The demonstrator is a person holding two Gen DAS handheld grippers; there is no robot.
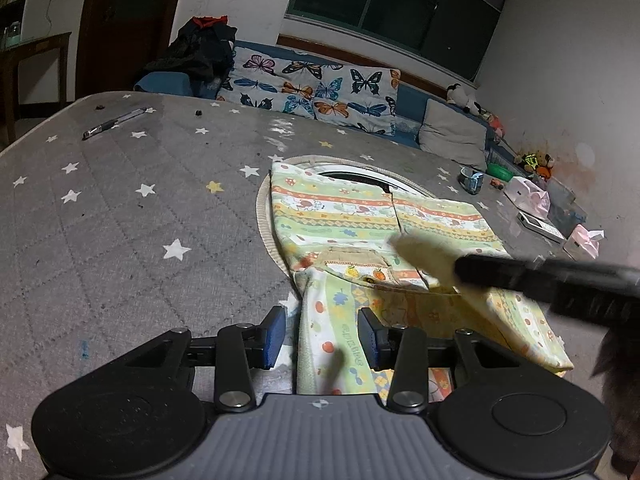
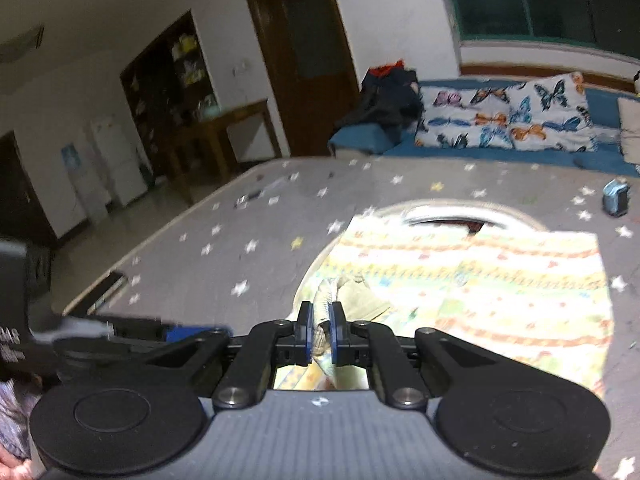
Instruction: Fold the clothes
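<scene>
Nearest us, left gripper (image 1: 322, 334): fingers spread wide, a strip of the printed garment (image 1: 380, 216) lying between them. Right gripper (image 2: 320, 330): fingers closed narrow, pinching a bunched fold of it. The garment lies spread on the star-patterned mattress (image 1: 120, 208). Beyond: pen (image 1: 114, 122), butterfly pillows (image 1: 316, 90).

Place: we found ourselves in a home, a living room at night.
Work surface: we saw a grey mattress (image 1: 120, 220) printed with stars.
Seating: a blue sofa (image 2: 500, 152) stood behind it, with butterfly cushions (image 1: 316, 92) and a heap of dark clothes (image 1: 196, 52).
Toys: we noticed plush toys (image 1: 468, 98) along the wall.
Fittings: we made out a wooden door (image 2: 308, 52), a dark window (image 1: 400, 8), a side table (image 2: 228, 128) and a fridge (image 2: 116, 160).
</scene>
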